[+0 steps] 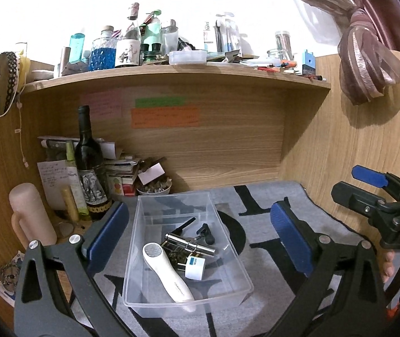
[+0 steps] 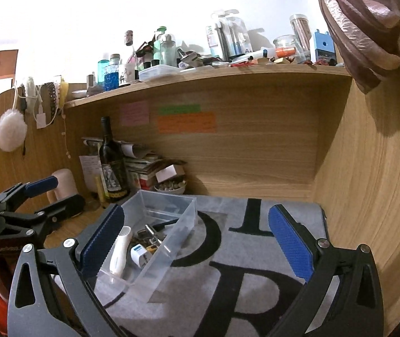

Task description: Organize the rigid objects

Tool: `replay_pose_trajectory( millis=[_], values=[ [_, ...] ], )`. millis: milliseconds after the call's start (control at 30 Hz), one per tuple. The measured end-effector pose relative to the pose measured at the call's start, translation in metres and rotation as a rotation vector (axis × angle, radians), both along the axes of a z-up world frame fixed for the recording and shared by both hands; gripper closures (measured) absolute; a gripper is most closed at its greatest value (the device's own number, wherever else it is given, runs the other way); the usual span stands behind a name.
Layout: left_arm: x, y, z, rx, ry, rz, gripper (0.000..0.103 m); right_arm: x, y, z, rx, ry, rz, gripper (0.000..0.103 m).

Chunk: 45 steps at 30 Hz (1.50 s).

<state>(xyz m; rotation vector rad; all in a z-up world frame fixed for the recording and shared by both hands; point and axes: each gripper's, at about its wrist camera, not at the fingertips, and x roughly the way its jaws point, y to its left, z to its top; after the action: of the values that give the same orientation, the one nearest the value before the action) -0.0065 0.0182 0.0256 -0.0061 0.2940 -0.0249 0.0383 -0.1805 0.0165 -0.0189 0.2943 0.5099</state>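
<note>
Nearest the left wrist camera: left claw (image 1: 198,238), blue-padded fingers (image 1: 107,236) spread wide and holding nothing, hovering above a clear plastic bin (image 1: 172,199). Bin resting on a grey mat (image 1: 261,303) with large black letters, spread over the wooden surface (image 1: 68,283).

Inside the bin, lying loose together: a white handheld device (image 1: 166,275) with a round metal head, leaning toward the near wall; a white travel plug adapter (image 1: 195,266) with a blue label, just beside it; a shiny metal corkscrew (image 1: 190,243) behind them; small black pieces (image 1: 205,231) toward the far end.

In the right wrist view: right claw (image 2: 197,250), likewise wide open and empty, above the mat to the right of the bin (image 2: 169,250), same contents visible through the clear wall.

Left of the bin, against the wooden back wall: a dark wine bottle (image 1: 89,163) with an elephant label, a pink mug (image 1: 30,213), a stack of papers and boxes (image 1: 121,168), a small white bowl (image 1: 155,189). Orange and green sticky notes (image 1: 165,113) on the back wall. Overhead, a shelf (image 1: 172,74) crowded with bottles and jars. A knotted mauve curtain (image 1: 368,56) at upper right.
</note>
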Motion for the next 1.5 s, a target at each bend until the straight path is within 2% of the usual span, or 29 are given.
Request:
replay_pose_trajectory(
  millis=[1500],
  values=[
    [0.0032, 0.0004, -0.0051, -0.016, 0.011, -0.005, 0.0, -0.0008, 0.0034, -0.0006, -0.012, -0.01, 0.011, 0.0]
  ],
)
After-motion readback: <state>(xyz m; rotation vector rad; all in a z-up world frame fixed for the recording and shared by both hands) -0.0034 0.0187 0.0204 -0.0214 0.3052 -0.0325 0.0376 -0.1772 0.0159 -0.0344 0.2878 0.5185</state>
